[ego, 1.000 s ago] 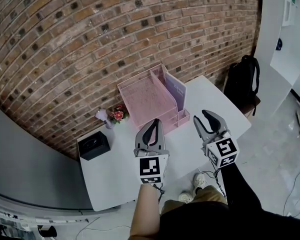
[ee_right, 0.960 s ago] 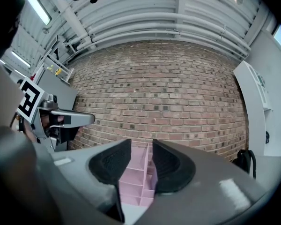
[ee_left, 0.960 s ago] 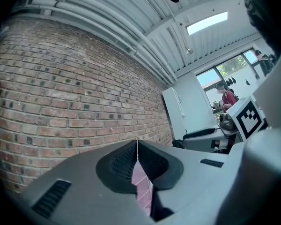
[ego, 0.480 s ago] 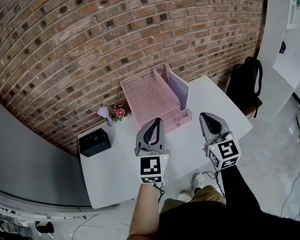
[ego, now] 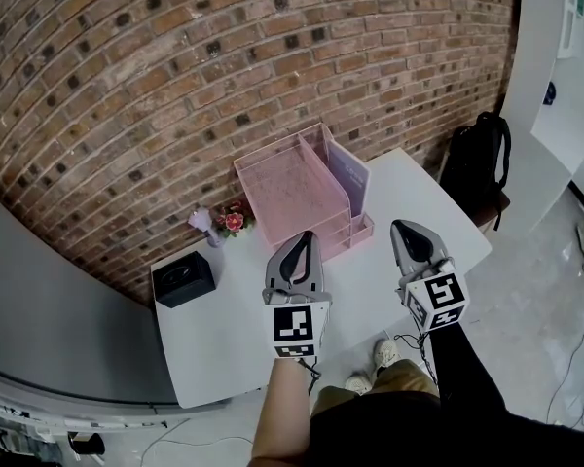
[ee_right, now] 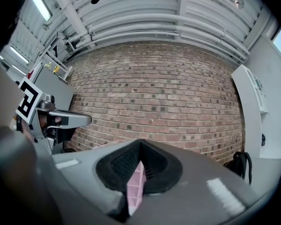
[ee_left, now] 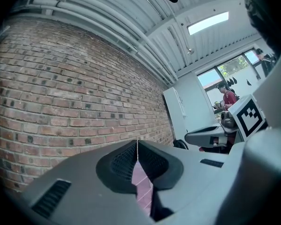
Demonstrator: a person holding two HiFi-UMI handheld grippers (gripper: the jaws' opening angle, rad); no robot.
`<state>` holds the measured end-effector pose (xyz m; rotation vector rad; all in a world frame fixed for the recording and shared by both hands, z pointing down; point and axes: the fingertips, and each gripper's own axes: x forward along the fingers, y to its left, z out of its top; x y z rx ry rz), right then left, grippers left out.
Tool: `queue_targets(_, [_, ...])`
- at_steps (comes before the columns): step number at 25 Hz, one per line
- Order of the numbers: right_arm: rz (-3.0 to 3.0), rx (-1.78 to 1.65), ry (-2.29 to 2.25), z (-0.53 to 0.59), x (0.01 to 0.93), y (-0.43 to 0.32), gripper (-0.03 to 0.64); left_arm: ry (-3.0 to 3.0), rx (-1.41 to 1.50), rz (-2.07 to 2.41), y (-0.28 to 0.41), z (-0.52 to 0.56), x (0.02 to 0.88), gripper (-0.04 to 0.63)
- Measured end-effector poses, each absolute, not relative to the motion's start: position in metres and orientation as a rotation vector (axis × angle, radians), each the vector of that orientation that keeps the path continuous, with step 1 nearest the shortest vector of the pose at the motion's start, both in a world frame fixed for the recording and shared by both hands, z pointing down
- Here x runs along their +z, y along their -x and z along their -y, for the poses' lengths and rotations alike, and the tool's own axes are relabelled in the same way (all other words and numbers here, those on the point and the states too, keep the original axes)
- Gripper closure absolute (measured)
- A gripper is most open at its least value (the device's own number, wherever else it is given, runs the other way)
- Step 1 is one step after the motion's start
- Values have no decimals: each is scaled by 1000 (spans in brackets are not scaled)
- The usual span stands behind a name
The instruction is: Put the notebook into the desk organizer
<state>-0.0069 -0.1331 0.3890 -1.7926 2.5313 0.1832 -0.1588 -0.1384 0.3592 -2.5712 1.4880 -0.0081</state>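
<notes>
The pink wire desk organizer (ego: 290, 185) stands at the back of the white table (ego: 370, 282), against the brick wall. A lavender notebook (ego: 347, 175) stands upright in its right-hand slot. My left gripper (ego: 302, 238) hovers above the table just in front of the organizer, jaws shut on nothing. My right gripper (ego: 407, 229) is held to the organizer's right front, also shut and empty. In the left gripper view my left gripper (ee_left: 137, 142) shows its pads pressed together. The right gripper view shows my right gripper (ee_right: 140, 143) shut, with pink wire behind the tips.
A black box (ego: 183, 278) sits at the table's left end. A small flower pot (ego: 232, 223) and a lavender object (ego: 200, 222) stand left of the organizer. A black backpack (ego: 479, 163) rests on a chair beyond the table's right end.
My right gripper's jaws went from wide open to shut, with nothing between them. Both grippers stay almost where they were.
</notes>
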Motion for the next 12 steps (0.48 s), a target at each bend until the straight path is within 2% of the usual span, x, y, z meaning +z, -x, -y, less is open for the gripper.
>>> queue_targets(12, [-2535, 170, 1787, 140, 390, 6, 617, 2578, -11, -1492, 158, 144, 363, 589])
